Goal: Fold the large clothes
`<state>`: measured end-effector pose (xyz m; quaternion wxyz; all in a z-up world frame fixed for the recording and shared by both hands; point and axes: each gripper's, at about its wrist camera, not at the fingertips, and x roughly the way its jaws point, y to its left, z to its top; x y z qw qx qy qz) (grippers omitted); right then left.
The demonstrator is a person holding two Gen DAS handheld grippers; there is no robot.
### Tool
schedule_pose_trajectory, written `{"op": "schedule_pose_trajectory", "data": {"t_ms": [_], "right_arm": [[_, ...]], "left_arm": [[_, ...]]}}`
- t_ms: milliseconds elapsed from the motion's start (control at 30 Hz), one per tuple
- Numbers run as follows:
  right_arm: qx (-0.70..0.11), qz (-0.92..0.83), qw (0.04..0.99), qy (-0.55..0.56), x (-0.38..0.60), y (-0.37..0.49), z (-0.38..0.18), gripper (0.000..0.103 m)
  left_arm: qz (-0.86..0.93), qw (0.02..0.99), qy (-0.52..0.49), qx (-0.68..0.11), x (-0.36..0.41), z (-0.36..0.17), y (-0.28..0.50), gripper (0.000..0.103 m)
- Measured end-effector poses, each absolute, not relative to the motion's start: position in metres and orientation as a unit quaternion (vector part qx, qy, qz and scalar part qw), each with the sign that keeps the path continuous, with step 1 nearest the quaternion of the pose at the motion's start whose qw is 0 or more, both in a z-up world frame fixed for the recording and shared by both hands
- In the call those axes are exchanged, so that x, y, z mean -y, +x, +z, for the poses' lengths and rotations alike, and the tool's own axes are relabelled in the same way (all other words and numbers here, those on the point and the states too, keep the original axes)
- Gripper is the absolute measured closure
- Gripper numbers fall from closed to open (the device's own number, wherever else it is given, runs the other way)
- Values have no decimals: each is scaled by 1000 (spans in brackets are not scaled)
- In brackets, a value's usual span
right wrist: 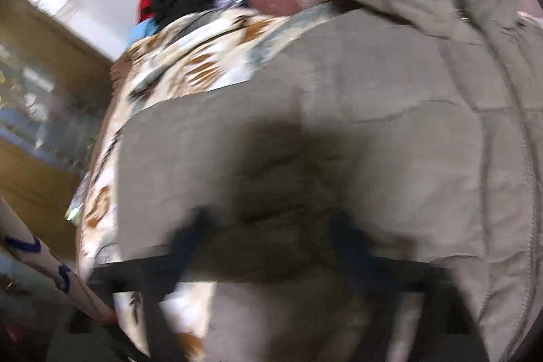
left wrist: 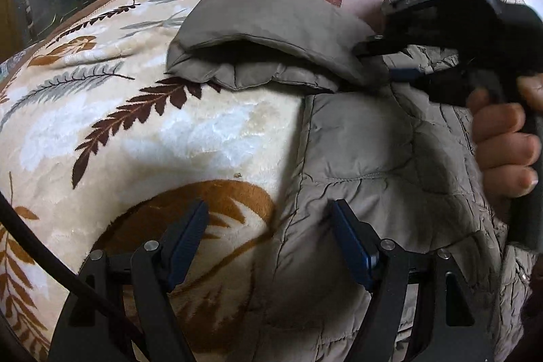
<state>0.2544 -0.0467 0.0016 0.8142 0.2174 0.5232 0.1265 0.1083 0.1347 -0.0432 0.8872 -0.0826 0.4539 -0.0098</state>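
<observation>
Leaf-patterned blanket [left wrist: 142, 131] under grey coat [left wrist: 373, 151]; left gripper [left wrist: 271, 243] agape, right gripper [left wrist: 390, 60] unclear, blurred.

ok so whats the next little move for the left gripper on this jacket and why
Probably ease the left gripper down and close it on the jacket's near edge. Its jaws stand open, straddling that edge where it meets the leaf-print blanket, pinching nothing yet. The right gripper is already up at the folded sleeve, so the lower part looks unsecured.

left claw [left wrist: 269, 246] gaping, right claw [left wrist: 383, 61] blurred
</observation>
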Motion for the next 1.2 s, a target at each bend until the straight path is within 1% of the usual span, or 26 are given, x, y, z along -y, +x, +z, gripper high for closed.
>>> {"op": "schedule_pose_trajectory", "data": {"t_ms": [33,133,333,433,500,567,700,767,800,867,900,933,1100,1200], "right_arm": [[-520,133,816,215,47,253,6,80],[-503,121,834,192,56,243,25,86],[-469,61,868,153,109,213,65,88],[-462,8,877,131,148,194,75,88],[-461,-36,878,120,174,183,75,88],[-460,-89,880,85,194,172,72,88],[-465,-194,864,1,237,155,53,89],[-472,-220,854,-16,250,150,44,88],[-471,-226,852,-12,255,147,42,87],[-468,-220,855,25,263,135,40,67],[-466,-218,857,36,263,133,40,45],[-458,-217,861,46,262,130,41,32],[-420,-208,883,14,234,120,53,32],[-418,-184,890,-5,212,131,52,32]], "left_arm": [[-9,887,-82,-454,-134,-43,108,28],[-7,888,-83,-453,-135,-43,107,27],[-1,889,-85,-450,-137,-42,104,27],[1,890,-86,-447,-138,-42,101,27],[4,891,-86,-445,-139,-42,101,27],[7,893,-85,-443,-138,-41,99,27],[11,895,-77,-440,-136,-40,99,27],[12,895,-76,-439,-135,-39,99,27],[12,896,-75,-439,-135,-39,98,27],[12,895,-76,-439,-135,-39,98,27],[12,895,-76,-439,-135,-39,98,27],[12,895,-76,-439,-135,-39,98,27],[12,895,-77,-440,-135,-39,99,26],[11,894,-79,-441,-136,-40,99,26]]}}
